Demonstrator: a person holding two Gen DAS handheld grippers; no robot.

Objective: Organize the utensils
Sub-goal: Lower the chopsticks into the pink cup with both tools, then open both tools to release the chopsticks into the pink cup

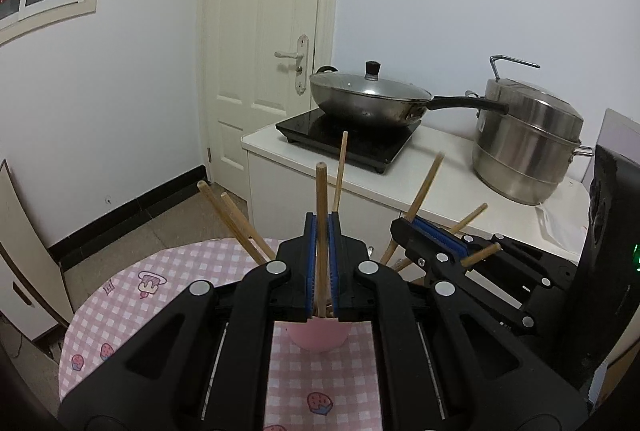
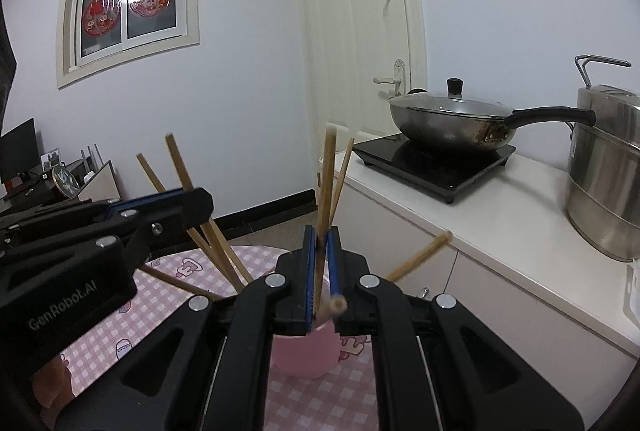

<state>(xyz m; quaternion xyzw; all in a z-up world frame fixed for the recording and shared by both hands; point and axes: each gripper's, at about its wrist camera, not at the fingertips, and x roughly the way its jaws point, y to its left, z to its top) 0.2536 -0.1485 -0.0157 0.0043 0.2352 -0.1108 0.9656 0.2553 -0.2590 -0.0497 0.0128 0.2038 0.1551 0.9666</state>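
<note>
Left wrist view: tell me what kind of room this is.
Most likely a small home kitchen or dining corner. A lidded wok sits on an induction cooktop, a steel steamer pot stands beside it on a white counter, and a pink checked tablecloth covers the table.

Cup [image 1: 318, 338]: pink. Chopsticks [image 1: 321, 231]: light brown wood. Tablecloth [image 1: 132, 305]: pink-and-white check with cartoon sweets. Gripper [image 1: 322, 263]: black, blue pads. Wok [image 1: 366, 99]: steel grey, black handle. Hob [image 1: 348, 137]: black. Pot [image 1: 524, 139]: silver. Window stickers [image 2: 124, 7]: red, apparently.
</note>
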